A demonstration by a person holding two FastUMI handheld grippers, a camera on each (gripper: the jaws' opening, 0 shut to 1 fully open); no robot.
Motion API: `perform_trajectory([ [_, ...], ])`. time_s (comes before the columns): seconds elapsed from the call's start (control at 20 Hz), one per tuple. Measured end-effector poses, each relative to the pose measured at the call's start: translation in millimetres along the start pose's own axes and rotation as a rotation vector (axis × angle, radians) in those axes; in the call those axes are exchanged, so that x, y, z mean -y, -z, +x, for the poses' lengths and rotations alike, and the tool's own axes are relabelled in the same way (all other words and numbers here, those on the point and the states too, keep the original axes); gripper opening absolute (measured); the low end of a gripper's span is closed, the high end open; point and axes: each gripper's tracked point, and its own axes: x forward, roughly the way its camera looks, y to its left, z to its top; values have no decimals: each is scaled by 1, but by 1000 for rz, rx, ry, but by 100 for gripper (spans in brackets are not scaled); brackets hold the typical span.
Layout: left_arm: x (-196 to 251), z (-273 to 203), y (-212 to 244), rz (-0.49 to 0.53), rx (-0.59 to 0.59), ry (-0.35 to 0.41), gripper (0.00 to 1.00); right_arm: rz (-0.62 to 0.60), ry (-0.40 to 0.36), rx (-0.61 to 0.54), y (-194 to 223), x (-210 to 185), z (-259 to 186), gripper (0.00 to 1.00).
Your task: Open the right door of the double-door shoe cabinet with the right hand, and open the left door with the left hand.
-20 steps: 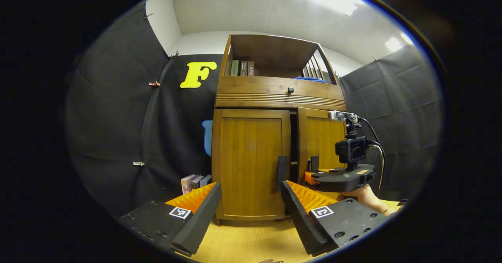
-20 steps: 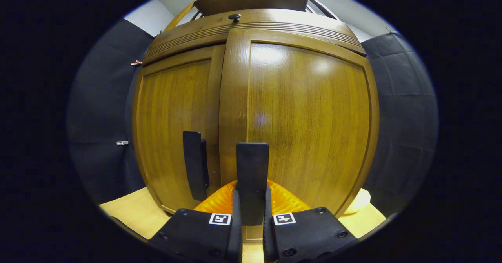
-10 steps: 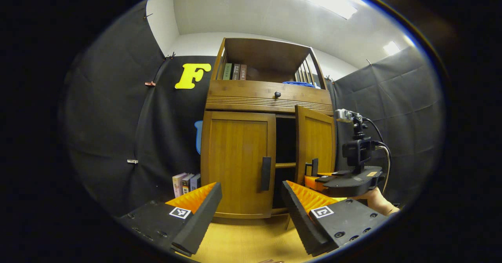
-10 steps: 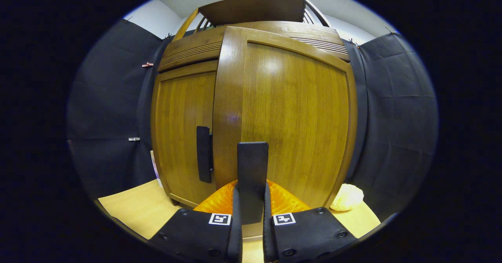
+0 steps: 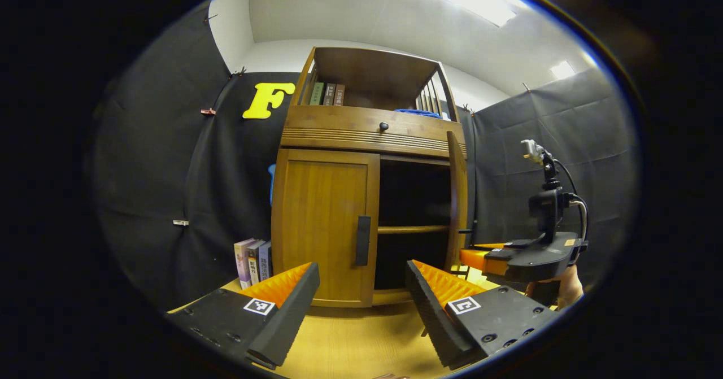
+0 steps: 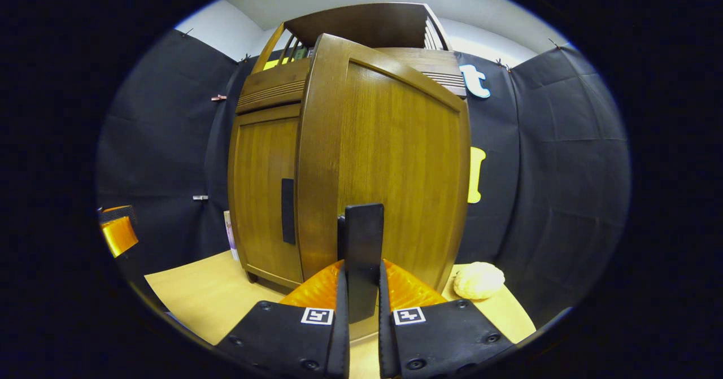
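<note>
The wooden shoe cabinet stands on a light table. Its left door is closed, with a dark vertical handle. Its right door is swung out, edge-on to the left gripper view, baring a dark interior with a shelf. My right gripper is shut on the right door's handle, with the door's front just ahead. That right gripper also appears at the open door in the left gripper view. My left gripper is open, empty, and a short way in front of the left door.
Several books stand on the table left of the cabinet, and more books on its top shelf. A drawer with a round knob sits above the doors. A pale round object lies right of the cabinet. Black cloth walls surround it.
The right door has swung from barely ajar to wide open, pulled by my right gripper on its handle. My left gripper stayed open and shifted slightly relative to the cabinet.
</note>
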Motion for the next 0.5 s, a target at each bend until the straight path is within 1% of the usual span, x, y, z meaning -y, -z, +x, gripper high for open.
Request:
perform_trajectory([
  [0.15, 10, 6, 2, 0, 0, 8, 94, 10, 2, 0, 0, 16, -15, 22],
  [0.25, 19, 9, 2, 7, 4, 16, 95, 3, 16, -1, 0, 28, -24, 22],
  [0.3, 25, 11, 1, 10, 7, 24, 95, -5, 27, 0, 0, 34, -29, 24],
  [0.35, 29, 13, 1, 12, 9, 33, 95, -13, 40, 4, -1, 42, -34, 22],
  [0.4, 34, 15, 0, 13, 10, 42, 94, -21, 57, 5, -2, 49, -38, 23],
  [0.45, 39, 17, 1, 15, 10, 51, 94, -28, 75, 6, -2, 57, -42, 23],
  [0.5, 43, 19, 0, 17, 9, 58, 94, -33, 94, 7, -2, 66, -45, 21],
])
